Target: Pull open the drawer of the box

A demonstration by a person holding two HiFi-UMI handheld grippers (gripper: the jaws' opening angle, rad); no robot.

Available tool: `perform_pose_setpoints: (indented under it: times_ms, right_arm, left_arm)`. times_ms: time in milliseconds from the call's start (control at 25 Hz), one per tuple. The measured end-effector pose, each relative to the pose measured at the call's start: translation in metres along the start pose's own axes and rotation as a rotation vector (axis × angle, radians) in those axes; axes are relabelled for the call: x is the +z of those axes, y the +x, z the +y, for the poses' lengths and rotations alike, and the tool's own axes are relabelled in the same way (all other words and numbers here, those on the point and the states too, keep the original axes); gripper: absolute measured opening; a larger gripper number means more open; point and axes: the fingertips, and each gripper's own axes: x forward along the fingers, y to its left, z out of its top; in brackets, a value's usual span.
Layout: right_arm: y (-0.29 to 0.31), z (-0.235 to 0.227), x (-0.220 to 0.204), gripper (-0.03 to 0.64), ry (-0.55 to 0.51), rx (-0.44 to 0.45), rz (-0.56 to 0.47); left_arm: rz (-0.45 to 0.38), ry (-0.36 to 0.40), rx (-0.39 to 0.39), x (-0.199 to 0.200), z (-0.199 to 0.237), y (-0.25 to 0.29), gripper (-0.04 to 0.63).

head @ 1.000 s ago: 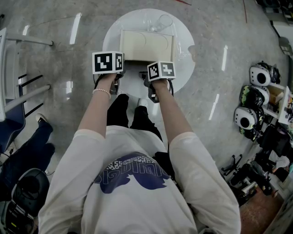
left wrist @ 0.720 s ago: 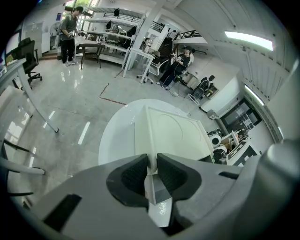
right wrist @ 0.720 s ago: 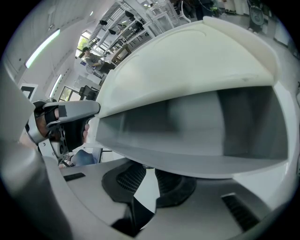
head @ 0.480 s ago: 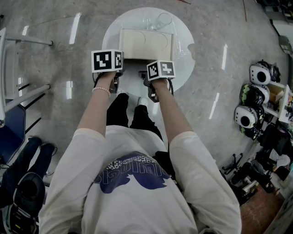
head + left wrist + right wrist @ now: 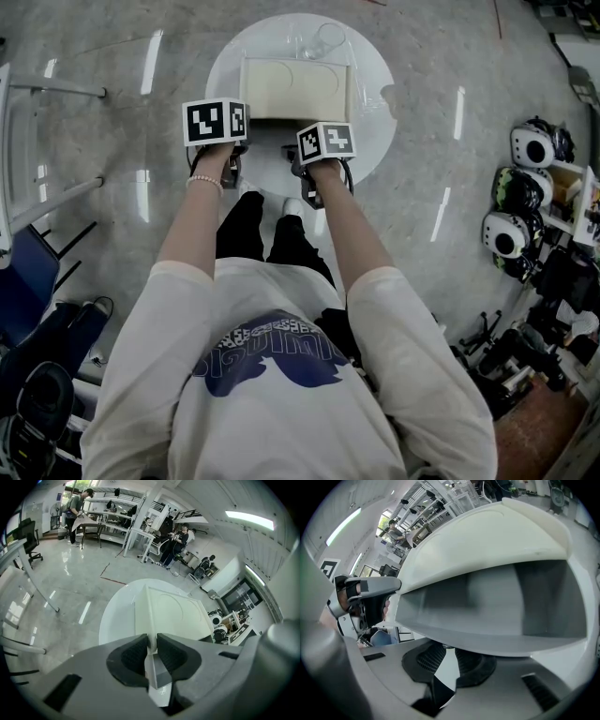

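Nearest, short of the box (image 5: 298, 89), lies glossy grey floor (image 5: 131, 234) streaked with lamp glare. A blue chair (image 5: 19, 267) and dark-clad legs (image 5: 56, 328) are well left of the box, and round black-and-white gear (image 5: 530, 150) is stacked well right of it. The box stands on a round white table (image 5: 370, 89).

The left gripper (image 5: 151, 644) has its jaws almost together, pinching the box's near-left edge. The right gripper (image 5: 449, 654), at the box's front, is closed to a thin gap on the front lip of the drawer (image 5: 487, 606). The drawer stands pulled out, its grey inside showing. Beyond the box, the left gripper view shows desks (image 5: 93, 527) and people (image 5: 75, 503).

Against a second ago, both grippers sit the same against the box. The legs have drawn further from it.
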Motion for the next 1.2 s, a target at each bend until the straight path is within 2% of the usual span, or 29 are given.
perform_pose_setpoints:
  times_ms: [1200]
  right_arm:
    - [0.001,0.002,-0.02,0.054,0.013,0.017,0.008]
  left_arm:
    - [0.006,-0.003,0.004,-0.001,0.0,0.0,0.074]
